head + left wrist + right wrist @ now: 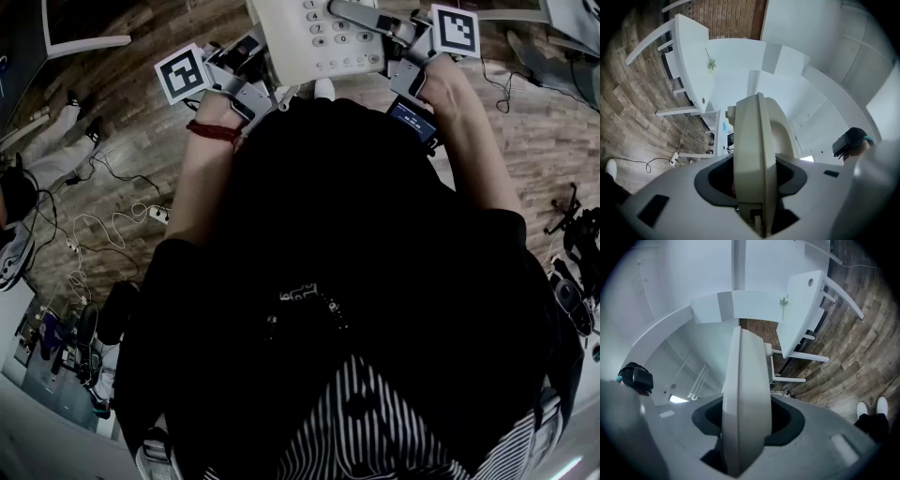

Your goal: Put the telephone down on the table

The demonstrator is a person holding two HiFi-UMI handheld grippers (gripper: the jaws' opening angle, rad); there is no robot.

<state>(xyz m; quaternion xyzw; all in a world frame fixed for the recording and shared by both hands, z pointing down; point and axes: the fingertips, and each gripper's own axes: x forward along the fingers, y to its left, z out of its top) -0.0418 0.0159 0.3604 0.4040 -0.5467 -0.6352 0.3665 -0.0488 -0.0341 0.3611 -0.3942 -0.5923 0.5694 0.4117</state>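
Note:
In the head view the white push-button telephone (319, 37) is held up in front of the person, off any surface, with a gripper on each side. My left gripper (265, 82) clamps its left edge, and my right gripper (386, 28) clamps its right edge. The left gripper view shows the telephone's cream edge (754, 150) standing upright in the jaw gap of the left gripper (757, 187), pinched from both sides. In the right gripper view the telephone's edge (743, 390) likewise fills the gap of the right gripper (740, 437). The fingertips are hidden behind the telephone.
A white table (693, 65) stands ahead over the wooden floor and also shows in the right gripper view (801, 310). Cables and a power strip (157, 215) lie on the floor at the left. The person's white shoes (869, 406) show at the lower right.

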